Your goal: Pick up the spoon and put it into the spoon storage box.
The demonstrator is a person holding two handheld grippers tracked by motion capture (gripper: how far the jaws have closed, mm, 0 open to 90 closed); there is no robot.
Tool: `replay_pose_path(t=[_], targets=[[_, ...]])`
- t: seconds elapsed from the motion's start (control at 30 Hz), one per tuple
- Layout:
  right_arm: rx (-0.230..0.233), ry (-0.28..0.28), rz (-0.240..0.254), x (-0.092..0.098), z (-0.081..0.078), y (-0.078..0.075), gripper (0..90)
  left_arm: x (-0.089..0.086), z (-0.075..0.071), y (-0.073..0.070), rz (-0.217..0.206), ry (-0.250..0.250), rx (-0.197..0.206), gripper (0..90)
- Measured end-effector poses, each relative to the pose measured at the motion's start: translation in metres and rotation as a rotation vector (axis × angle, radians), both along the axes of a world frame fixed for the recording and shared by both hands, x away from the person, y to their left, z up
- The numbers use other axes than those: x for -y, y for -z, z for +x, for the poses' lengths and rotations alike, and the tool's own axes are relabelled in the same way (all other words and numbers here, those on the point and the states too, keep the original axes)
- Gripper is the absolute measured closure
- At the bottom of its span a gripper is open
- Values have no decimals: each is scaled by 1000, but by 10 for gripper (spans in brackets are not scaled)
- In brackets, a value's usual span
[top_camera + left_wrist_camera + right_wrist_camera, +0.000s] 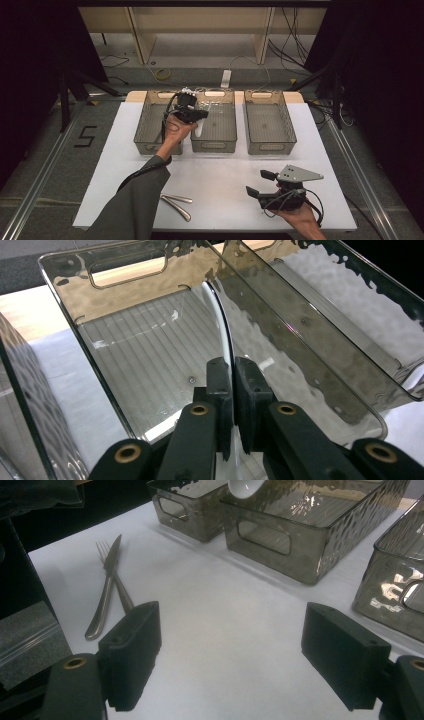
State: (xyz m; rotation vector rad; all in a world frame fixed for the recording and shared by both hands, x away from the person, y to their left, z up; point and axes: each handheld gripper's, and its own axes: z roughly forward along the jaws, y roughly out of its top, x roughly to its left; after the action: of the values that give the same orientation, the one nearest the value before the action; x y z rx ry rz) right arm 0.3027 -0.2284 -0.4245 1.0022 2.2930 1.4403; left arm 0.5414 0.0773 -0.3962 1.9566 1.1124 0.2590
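White spoon [226, 347] sits pinched between the two black jaws of the left tool [233, 390]. The jaws are squeezed almost all the way together, with just the thin spoon handle between their pads. In the left gripper view the spoon rises straight up from the jaws in a curve. It is over the middle bin [150, 355], close to the wall shared with the next bin.

From the high view, the left tool [199, 116] is held up above the middle bin [220, 145], and the white spoon [198, 129] hangs down from it at the bin's left side. In the right gripper view, the round bowl of the spoon [246, 487] shows over the rim of the same bin [300, 540].

Right tool [260, 184] rests low over the white surface [220, 175], near the person's side and well apart from the spoon. Its jaws stand wide open with nothing between them.

Two pieces of silver cutlery lie crossed on the surface by the person's left sleeve: a fork [116, 580] and a knife [104, 596]. They are well apart from both tools.
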Motion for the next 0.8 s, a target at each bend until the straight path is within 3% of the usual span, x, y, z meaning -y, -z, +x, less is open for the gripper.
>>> replay_pose_path(t=[0.17, 0.23, 0.43, 0.5, 0.63, 0.8], targets=[[-1, 3, 1, 0, 0, 0, 248, 1, 2, 1, -7, -25, 6, 835], [0, 2, 0, 0, 0, 0, 248, -1, 2, -1, -30, -28, -4, 743], [0, 3, 1, 0, 0, 0, 247, -5, -1, -10, -37, -23, 9, 654], [0, 4, -1, 0, 0, 0, 247, -7, -3, -14, -36, -24, -6, 602], [-1, 5, -2, 0, 0, 0, 247, -8, -8, -14, -19, 2, -37, 501], [0, 7, 2, 0, 0, 0, 247, -10, -22, -16, -69, 60, -71, 359]])
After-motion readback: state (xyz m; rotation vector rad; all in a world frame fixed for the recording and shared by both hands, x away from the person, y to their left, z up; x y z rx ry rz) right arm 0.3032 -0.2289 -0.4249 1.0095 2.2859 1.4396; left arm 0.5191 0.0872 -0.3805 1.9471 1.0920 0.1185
